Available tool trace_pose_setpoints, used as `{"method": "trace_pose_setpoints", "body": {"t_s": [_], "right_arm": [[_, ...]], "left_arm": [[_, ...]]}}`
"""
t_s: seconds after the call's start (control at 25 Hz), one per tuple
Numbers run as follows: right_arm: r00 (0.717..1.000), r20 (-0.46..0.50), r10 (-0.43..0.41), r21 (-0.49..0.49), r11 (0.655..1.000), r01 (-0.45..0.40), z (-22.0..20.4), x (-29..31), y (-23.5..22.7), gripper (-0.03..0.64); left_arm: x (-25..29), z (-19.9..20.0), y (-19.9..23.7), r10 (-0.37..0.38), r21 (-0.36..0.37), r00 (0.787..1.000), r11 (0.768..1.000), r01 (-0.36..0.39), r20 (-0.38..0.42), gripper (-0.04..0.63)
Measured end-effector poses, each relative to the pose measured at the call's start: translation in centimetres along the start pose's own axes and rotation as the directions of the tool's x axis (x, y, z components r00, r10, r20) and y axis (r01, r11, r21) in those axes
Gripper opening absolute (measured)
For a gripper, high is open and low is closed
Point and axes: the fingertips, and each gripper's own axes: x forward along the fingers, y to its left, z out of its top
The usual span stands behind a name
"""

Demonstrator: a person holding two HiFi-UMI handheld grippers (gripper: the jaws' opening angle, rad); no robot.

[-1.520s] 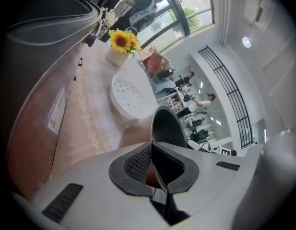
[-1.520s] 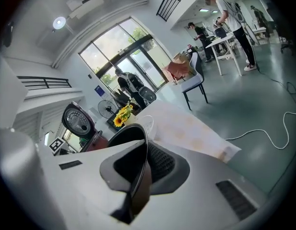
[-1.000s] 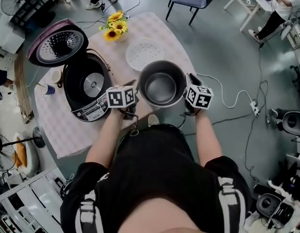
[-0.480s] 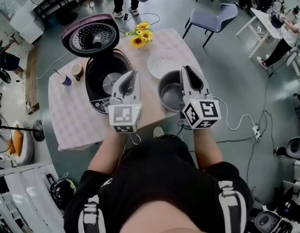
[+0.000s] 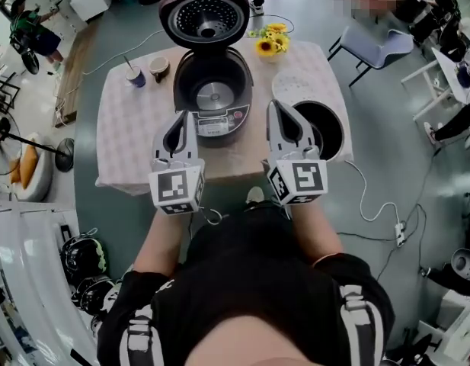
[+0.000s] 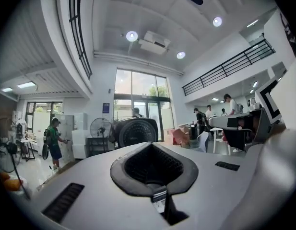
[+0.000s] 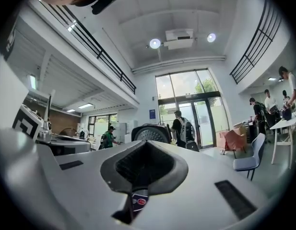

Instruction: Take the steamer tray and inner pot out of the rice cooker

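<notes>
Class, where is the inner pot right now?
Head view: the inner pot sits at the right edge of the table, right of the open rice cooker, just nearer than the steamer tray.

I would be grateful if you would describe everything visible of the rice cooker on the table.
The rice cooker is a round, dark appliance standing upright on the checked tablecloth. Its hinged lid is swung fully open at the back, showing a perforated metal inner face inside a pinkish rim. The cavity is empty, with the silvery heating plate showing at the bottom. A pale control panel faces the person. Only the cloth appears to touch it.
</notes>
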Motion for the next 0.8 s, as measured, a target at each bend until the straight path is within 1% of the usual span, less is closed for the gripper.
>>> {"method": "trace_pose_setpoints", "body": {"t_s": [0.12,0.24,0.36,0.48,0.6,0.8], "right_arm": [[0.997,-0.024,0.075,0.004,0.997,-0.075,-1.3,-0.6,4.0,0.0],[0.994,-0.034,0.107,-0.012,0.994,-0.107,-1.9,-1.3,6.3,0.0],[0.991,-0.048,0.127,-0.003,0.992,-0.127,-2.0,-1.3,7.3,0.0],[0.987,-0.053,0.149,0.018,0.989,-0.148,-2.0,-2.1,7.8,0.0],[0.987,-0.032,0.16,0.013,0.987,-0.16,-1.2,-2.6,8.2,0.0],[0.989,-0.016,0.149,0.012,0.989,-0.149,-0.8,-3.2,7.8,0.0]], "left_arm": [[-2.9,-1.4,1.5,0.057,-0.001,0.998,0.998,-0.057,-0.026,0.003],[-5.2,-1.9,2.1,0.089,0.003,0.996,0.996,-0.089,-0.032,0.003],[-6.3,-1.5,2.4,0.107,-0.012,0.994,0.994,-0.107,-0.021,0.003],[-7.5,-1.7,1.9,0.109,-0.019,0.994,0.994,-0.11,-0.029,0.003],[-7.8,-1.4,1.4,0.1,-0.019,0.995,0.995,-0.1,-0.031,0.003],[-7.6,-0.7,0.9,0.085,-0.02,0.996,0.996,-0.086,-0.032,0.003]]}}
